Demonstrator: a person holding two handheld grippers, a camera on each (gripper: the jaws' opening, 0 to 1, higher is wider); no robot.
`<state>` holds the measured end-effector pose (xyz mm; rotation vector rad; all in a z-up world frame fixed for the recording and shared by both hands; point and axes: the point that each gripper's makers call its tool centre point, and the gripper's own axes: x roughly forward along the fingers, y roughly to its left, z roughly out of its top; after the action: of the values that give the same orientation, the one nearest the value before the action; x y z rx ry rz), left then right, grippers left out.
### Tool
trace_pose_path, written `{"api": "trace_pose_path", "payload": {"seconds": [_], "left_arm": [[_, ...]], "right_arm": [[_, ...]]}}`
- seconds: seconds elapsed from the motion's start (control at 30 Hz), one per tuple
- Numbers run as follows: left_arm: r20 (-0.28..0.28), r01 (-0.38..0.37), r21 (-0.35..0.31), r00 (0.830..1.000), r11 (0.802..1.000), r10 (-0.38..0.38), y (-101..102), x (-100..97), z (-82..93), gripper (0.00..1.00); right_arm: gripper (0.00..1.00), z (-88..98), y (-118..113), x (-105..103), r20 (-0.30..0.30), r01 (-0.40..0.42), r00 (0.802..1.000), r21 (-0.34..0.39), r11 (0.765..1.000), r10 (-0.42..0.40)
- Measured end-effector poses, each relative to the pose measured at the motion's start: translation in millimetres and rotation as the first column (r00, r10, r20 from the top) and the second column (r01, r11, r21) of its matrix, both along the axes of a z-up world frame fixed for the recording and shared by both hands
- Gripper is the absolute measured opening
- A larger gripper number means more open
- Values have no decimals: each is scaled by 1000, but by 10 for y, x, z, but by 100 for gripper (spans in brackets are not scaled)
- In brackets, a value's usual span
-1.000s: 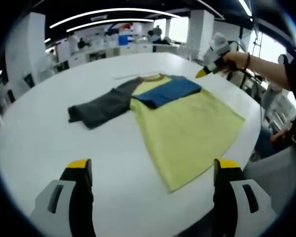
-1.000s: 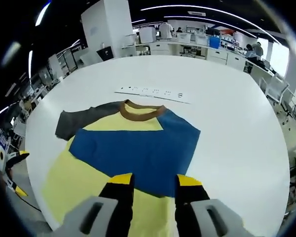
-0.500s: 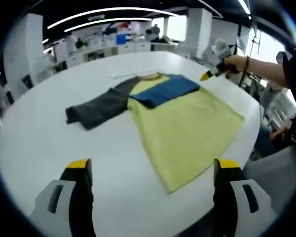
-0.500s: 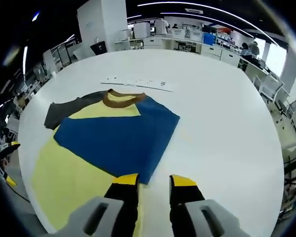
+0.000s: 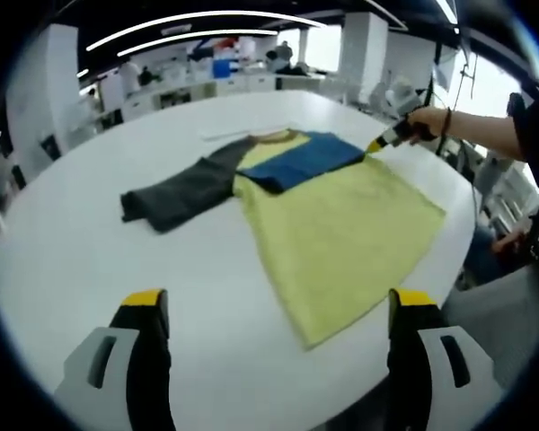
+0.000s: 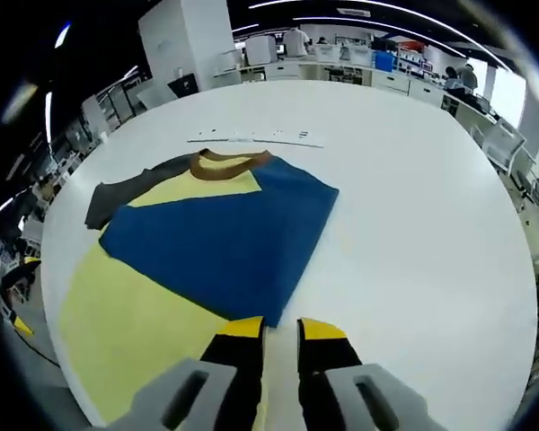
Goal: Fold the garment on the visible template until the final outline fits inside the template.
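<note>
White and round, the table is carrying the shirt across the middle and right of the left gripper view, its long axis running from the brown collar at upper centre down to the hem at lower right. A blue sleeve is lying folded over the yellow body, while a grey sleeve is stretching out flat toward the left. No template outline is showing clearly; a thin pale strip is lying beyond the collar.

Right claw is sitting at the lower tip of the blue sleeve, its jaws narrowly apart and gripping nothing I can make out. Left claw is hanging wide apart and well back from the hem.

Judging by position, the left claw is nearer the grey sleeve, up and left of it, so that fold probably falls to it. Bare table is lying open all round; only the hem corner at lower right is nearing the table edge.
</note>
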<state>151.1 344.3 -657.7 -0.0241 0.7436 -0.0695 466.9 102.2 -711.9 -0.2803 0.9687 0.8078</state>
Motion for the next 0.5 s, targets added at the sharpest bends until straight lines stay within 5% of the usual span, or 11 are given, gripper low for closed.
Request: {"api": "trace_pose_path", "payload": {"seconds": [0.5], "left_arm": [[-4,2,-1,1000,1000,-2,-3,-9,-2,97]], "right_arm": [[4,-112,26,-25,-6,-8,1000,-15,1000,8]]}}
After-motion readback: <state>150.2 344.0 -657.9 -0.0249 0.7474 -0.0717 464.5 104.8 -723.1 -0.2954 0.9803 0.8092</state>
